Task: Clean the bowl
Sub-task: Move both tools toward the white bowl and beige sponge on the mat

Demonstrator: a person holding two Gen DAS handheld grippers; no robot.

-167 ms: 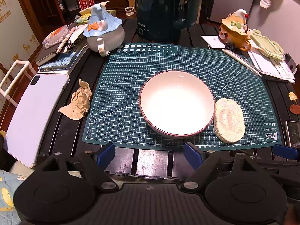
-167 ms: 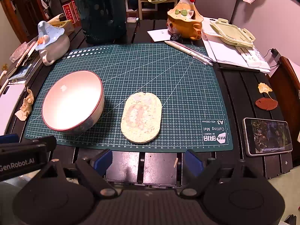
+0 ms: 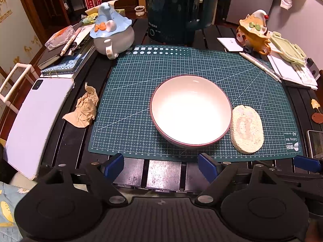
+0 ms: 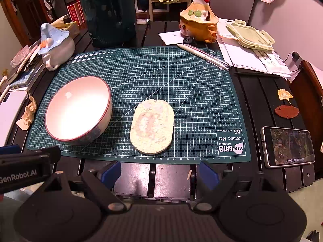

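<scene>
A white bowl with a dark red rim stands upright on the green cutting mat; it also shows in the right wrist view. A pale oval sponge lies flat just right of the bowl, also seen in the right wrist view. My left gripper is open and empty, just short of the mat's near edge in front of the bowl. My right gripper is open and empty, just short of the mat's near edge in front of the sponge.
A crumpled paper and a white tablet lie left of the mat. A blue teapot, a dark kettle and an orange teapot stand at the back. Pens, papers and a phone are on the right.
</scene>
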